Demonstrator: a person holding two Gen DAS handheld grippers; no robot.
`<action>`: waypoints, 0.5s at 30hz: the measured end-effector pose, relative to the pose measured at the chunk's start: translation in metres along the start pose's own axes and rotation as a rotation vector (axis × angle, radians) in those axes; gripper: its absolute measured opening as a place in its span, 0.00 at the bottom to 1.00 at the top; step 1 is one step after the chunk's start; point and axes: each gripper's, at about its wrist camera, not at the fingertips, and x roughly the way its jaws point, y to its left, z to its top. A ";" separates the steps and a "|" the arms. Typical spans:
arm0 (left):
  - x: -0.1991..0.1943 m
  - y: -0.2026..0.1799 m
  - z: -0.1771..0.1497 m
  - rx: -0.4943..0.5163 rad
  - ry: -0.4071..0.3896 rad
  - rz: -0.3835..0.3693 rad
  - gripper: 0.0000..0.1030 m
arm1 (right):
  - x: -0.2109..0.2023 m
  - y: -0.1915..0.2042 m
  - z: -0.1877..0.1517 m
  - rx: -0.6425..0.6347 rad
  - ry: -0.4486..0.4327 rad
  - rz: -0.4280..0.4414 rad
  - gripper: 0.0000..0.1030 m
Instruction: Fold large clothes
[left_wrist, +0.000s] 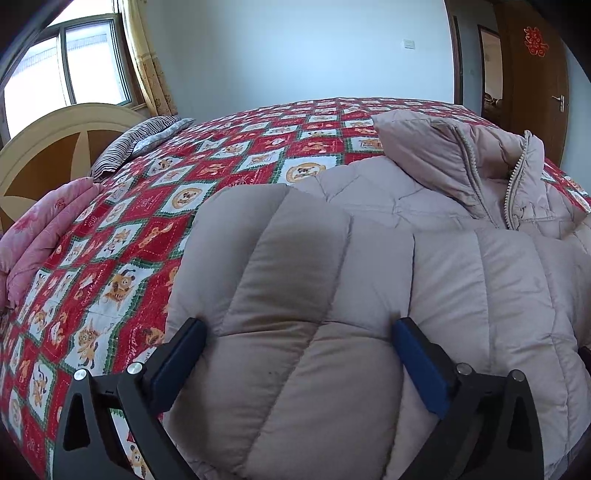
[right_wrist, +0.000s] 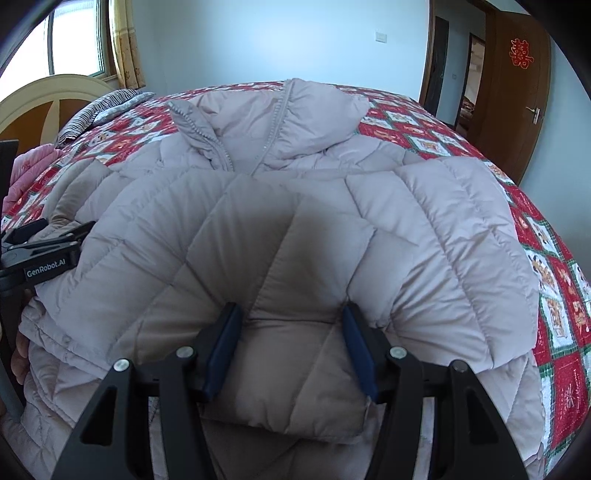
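A pale pinkish-grey puffer jacket (left_wrist: 388, 258) lies spread on the bed, its zip collar (left_wrist: 480, 166) toward the far side. My left gripper (left_wrist: 303, 336) stands wide open low over the jacket's left part, with a padded bulge between its blue pads (left_wrist: 177, 365). In the right wrist view the jacket (right_wrist: 295, 177) fills the middle, a sleeve folded across its front. My right gripper (right_wrist: 293, 317) is open about halfway, with the sleeve end lying between and under its fingers and no firm pinch visible. The left gripper (right_wrist: 61, 229) shows at that view's left edge.
The bed carries a red and white patterned quilt (left_wrist: 147, 221). A folded pink blanket (left_wrist: 44, 236) and a striped pillow (left_wrist: 140, 140) lie by the cream headboard (left_wrist: 55, 140). A window, a curtain and a brown door (left_wrist: 535, 92) line the walls.
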 end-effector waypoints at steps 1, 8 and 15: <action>0.000 -0.001 0.000 0.001 0.001 0.001 0.99 | 0.000 0.001 0.000 -0.004 0.001 -0.005 0.59; 0.004 -0.001 -0.001 0.002 0.013 -0.002 0.99 | 0.003 0.006 -0.001 -0.026 0.002 -0.036 0.59; 0.005 0.000 -0.001 0.000 0.013 -0.002 0.99 | 0.004 0.009 -0.002 -0.037 -0.001 -0.054 0.59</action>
